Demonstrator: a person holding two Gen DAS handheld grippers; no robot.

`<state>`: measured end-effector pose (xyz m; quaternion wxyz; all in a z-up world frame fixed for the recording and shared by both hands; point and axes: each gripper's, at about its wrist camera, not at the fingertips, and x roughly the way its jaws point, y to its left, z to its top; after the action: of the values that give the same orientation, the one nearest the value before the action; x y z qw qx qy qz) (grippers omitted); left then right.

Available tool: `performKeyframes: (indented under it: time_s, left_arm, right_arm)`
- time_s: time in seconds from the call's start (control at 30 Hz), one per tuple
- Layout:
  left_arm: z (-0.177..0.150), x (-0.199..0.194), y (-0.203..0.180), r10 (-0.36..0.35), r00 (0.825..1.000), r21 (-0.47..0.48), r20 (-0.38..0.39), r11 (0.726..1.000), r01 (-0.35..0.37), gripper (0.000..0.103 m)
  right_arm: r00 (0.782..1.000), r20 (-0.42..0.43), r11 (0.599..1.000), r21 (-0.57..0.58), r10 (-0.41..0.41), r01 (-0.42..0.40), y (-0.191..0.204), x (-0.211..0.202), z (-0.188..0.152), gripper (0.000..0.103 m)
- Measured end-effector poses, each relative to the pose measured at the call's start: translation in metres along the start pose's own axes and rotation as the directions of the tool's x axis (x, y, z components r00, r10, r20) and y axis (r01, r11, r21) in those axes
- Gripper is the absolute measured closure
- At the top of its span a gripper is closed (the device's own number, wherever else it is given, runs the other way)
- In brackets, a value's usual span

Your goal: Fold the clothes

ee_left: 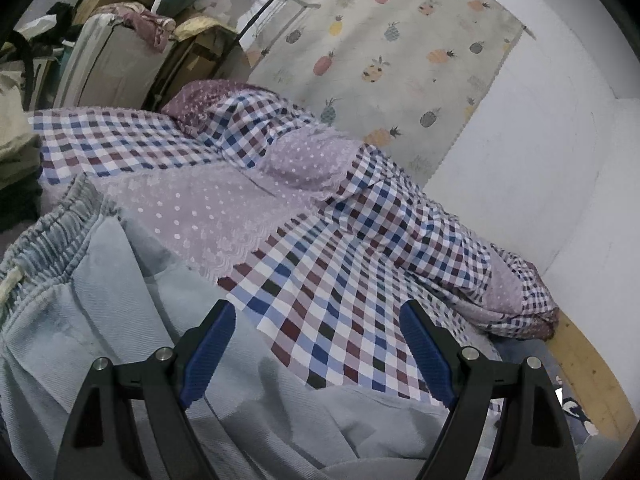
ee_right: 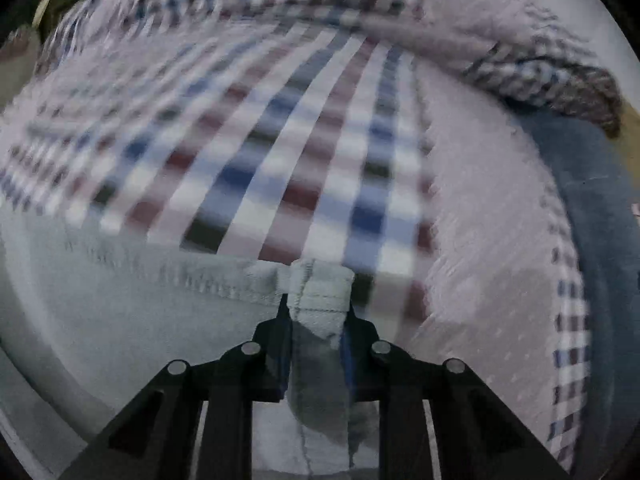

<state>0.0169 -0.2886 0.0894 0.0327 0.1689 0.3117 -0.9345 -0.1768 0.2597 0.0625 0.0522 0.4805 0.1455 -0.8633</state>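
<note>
Trousers (ee_left: 120, 340) of pale grey-blue ribbed cloth lie on the bed, spread over a checked bedsheet (ee_left: 320, 312). Elastic waistband (ee_left: 52, 236) sits at upper left of the left wrist view, gathered, with a pale drawstring beside it. Left tool (ee_left: 318, 350): released, blue pads set wide apart, hovering over the trouser cloth and the checked sheet; nothing between the pads. Right tool (ee_right: 318, 320): clenched on a stitched hem edge (ee_right: 320, 292) of the same trousers, a fold of cloth bunched between the fingers. Right wrist view is blurred. A lilac dotted cover (ee_left: 208, 216) lies just beyond the trousers. A pineapple-print cloth (ee_left: 392, 52) hangs on the wall behind.
</note>
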Motion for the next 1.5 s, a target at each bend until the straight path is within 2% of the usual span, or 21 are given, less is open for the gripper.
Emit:
performKeyframes:
  time_s: [0.1,0.17,0.2,0.3,0.33,0.43,0.53,0.6,0.63,0.7,0.77,0.83,0.9,1.0,1.13,1.23,1.33,1.4,1.43,1.5]
  left_arm:
    - [0.005,-0.006,0.003,-0.012,0.999,-0.015,0.038,1.0,0.012,0.016]
    - [0.01,-0.011,0.005,-0.021,0.997,-0.03,0.07,0.999,0.023,0.016]
    - [0.013,-0.014,0.007,-0.025,0.996,-0.036,0.087,0.999,0.028,0.016]
    - [0.019,-0.019,0.01,-0.024,0.992,-0.039,0.12,0.999,0.029,0.016]
    - [0.022,-0.02,0.011,-0.022,0.991,-0.038,0.13,0.999,0.027,0.016]
    - [0.023,-0.017,0.014,-0.003,0.993,-0.041,0.119,0.999,0.008,0.016]
    - [0.022,-0.013,0.014,0.002,0.995,-0.032,0.098,0.999,0.001,0.016]
    - [0.022,-0.011,0.012,0.002,0.996,-0.018,0.085,1.0,-0.001,0.016]
    - [0.021,-0.01,0.011,0.004,0.997,-0.011,0.079,1.0,-0.003,0.016]
    - [0.021,-0.007,0.009,0.005,0.999,0.007,0.054,1.0,-0.005,0.016]
    - [0.024,-0.003,0.009,0.015,1.0,0.027,0.012,1.0,-0.015,0.016]
    - [0.032,-0.002,0.012,0.024,0.999,0.043,-0.023,0.999,-0.023,0.016]
    - [0.046,-0.005,0.019,0.034,0.998,0.052,-0.049,0.998,-0.031,0.016]
    - [0.074,-0.009,0.04,0.072,0.994,0.069,-0.082,0.995,-0.067,0.016]
    - [0.117,-0.007,0.079,0.157,0.979,0.085,-0.13,0.985,-0.147,0.016]
    - [0.143,0.02,0.11,0.209,0.95,0.099,-0.233,0.977,-0.191,0.016]
    - [0.146,0.055,0.135,0.229,0.9,0.101,-0.372,0.973,-0.206,0.016]
    - [0.14,0.076,0.147,0.221,0.863,0.104,-0.455,0.975,-0.194,0.017]
    - [0.136,0.086,0.152,0.219,0.842,0.107,-0.493,0.976,-0.191,0.021]
    - [0.129,0.101,0.156,0.223,0.816,0.113,-0.533,0.975,-0.192,0.024]
  right_arm:
    - [0.991,0.1,0.995,0.049,-0.088,0.084,-0.016,-0.021,0.023,0.084]
    - [0.97,0.17,0.981,0.124,-0.172,0.152,-0.034,-0.037,0.044,0.084]
    - [0.953,0.207,0.967,0.17,-0.222,0.189,-0.045,-0.047,0.054,0.084]
    - [0.871,0.298,0.897,0.337,-0.391,0.287,-0.077,-0.073,0.076,0.083]
    - [0.864,0.284,0.879,0.369,-0.417,0.303,-0.084,-0.067,0.084,0.083]
    - [0.9,0.135,0.867,0.357,-0.415,0.346,-0.104,-0.023,0.094,0.081]
    - [0.912,0.004,0.853,0.357,-0.41,0.381,-0.116,0.004,0.082,0.076]
    - [0.909,-0.041,0.831,0.39,-0.415,0.397,-0.123,0.009,0.074,0.043]
    - [0.909,-0.051,0.819,0.415,-0.414,0.396,-0.126,0.008,0.07,0.038]
    - [0.923,-0.041,0.81,0.464,-0.383,0.357,-0.126,-0.002,0.063,0.034]
    - [0.947,0.002,0.829,0.483,-0.321,0.281,-0.112,-0.005,0.053,0.033]
    - [0.973,0.061,0.859,0.484,-0.222,0.166,-0.092,-0.014,0.043,0.032]
    - [0.99,0.111,0.884,0.468,-0.091,0.029,-0.067,-0.019,0.041,0.031]
    - [0.983,0.162,0.903,0.403,0.087,-0.147,-0.029,-0.025,0.046,0.031]
    - [0.956,0.175,0.93,0.248,0.234,-0.273,0.046,-0.037,0.05,0.03]
    - [0.941,0.149,0.94,0.11,0.305,-0.322,0.109,-0.044,0.052,0.03]
    - [0.93,0.131,0.936,0.028,0.345,-0.351,0.15,-0.042,0.057,0.03]
    - [0.923,0.126,0.93,0.014,0.363,-0.367,0.169,-0.042,0.062,0.03]
    - [0.919,0.126,0.925,0.018,0.375,-0.38,0.175,-0.042,0.064,0.03]
    - [0.913,0.124,0.918,0.032,0.389,-0.395,0.184,-0.041,0.067,0.03]
